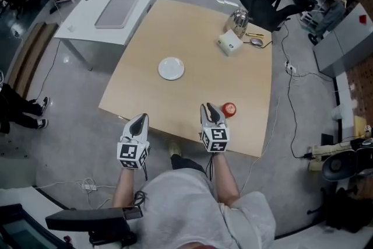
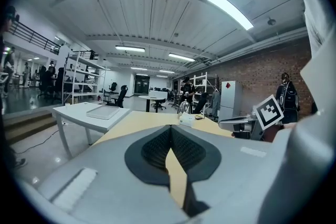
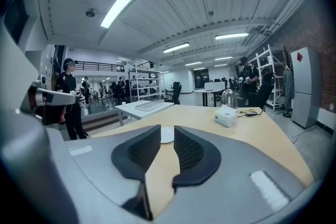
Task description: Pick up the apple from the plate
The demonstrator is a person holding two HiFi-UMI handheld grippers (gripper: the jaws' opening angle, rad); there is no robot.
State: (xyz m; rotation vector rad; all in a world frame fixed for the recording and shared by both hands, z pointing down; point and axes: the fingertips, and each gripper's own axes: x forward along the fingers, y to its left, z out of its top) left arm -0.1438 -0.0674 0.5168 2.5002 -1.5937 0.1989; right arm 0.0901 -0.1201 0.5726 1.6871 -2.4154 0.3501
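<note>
Apple (image 1: 229,109) sits on the desk (image 1: 245,79), off the plate (image 1: 171,68) and well apart from it. It lies just right of the right gripper (image 1: 211,109), outside its fingers (image 3: 140,150). Those fingers are slightly parted and released. Left gripper (image 1: 140,119) fingers are clenched on nothing, at the desk's near edge. The apple is close to that edge, with open desk beyond it.

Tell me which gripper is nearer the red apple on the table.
Right. The right gripper is just beside the apple, on its left in the head view; the left gripper is much farther left.
</note>
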